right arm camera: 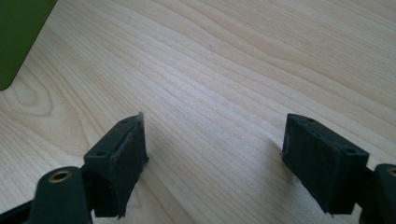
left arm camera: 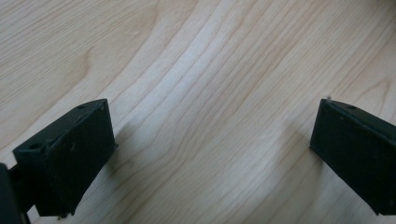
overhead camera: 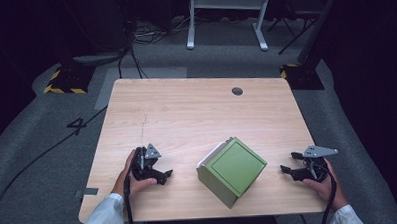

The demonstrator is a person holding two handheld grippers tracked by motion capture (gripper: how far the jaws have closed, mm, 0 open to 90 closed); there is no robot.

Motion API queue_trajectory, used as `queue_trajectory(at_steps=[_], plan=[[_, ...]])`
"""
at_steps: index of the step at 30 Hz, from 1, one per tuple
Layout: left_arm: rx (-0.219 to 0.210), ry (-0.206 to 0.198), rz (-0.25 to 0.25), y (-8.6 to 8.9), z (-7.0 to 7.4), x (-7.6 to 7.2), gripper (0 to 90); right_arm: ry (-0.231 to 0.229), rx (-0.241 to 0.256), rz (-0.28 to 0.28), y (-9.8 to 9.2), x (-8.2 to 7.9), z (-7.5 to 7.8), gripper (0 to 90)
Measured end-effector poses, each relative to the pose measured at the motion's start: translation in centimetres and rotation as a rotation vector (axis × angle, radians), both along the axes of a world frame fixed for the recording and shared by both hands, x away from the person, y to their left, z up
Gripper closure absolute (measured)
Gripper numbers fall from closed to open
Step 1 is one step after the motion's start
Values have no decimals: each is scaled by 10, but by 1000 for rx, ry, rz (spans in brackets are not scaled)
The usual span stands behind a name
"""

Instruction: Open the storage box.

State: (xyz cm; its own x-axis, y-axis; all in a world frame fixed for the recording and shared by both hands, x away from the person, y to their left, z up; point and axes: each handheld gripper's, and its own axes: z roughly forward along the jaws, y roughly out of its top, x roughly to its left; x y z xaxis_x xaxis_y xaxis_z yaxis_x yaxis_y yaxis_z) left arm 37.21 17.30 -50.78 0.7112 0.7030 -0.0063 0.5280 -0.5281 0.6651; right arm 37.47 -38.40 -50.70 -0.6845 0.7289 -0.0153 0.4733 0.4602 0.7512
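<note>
Grey floor and cables ring a pale wooden surface (overhead camera: 186,117). Near its front edge sits a green box (overhead camera: 232,171), lid on, between the left gripper (overhead camera: 164,175) and right gripper (overhead camera: 286,171). Both rest apart from it, jaws wide, empty. Nothing seems begun; presumably either must reach inward to the box.

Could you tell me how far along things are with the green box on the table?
Nothing looks started. The green box sits closed on the table, untouched. The left gripper and right gripper rest open on either side of it, holding nothing. Any handling of the box is still left.
</note>
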Motion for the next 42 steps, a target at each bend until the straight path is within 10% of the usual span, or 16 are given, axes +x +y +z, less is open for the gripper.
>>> queue_trajectory(at_steps=[10, 12, 21, 29, 42], plan=[[10, 16, -38, -7, 6, 1, 112, 1, 0, -2, 0, 1, 0, 212], [-31, 21, -51, -6, 11, 3, 237, 1, -1, -4, 1, 1, 0, 206], [-173, -59, -115, -30, 40, 12, 241, -9, -8, -4, 1, 0, 0, 206], [-173, -91, -160, -57, 54, 30, 248, -28, -19, -8, 2, -2, 0, 201], [-150, -29, -221, -99, 40, 52, 263, -40, -27, -8, 3, -3, 0, 199]])
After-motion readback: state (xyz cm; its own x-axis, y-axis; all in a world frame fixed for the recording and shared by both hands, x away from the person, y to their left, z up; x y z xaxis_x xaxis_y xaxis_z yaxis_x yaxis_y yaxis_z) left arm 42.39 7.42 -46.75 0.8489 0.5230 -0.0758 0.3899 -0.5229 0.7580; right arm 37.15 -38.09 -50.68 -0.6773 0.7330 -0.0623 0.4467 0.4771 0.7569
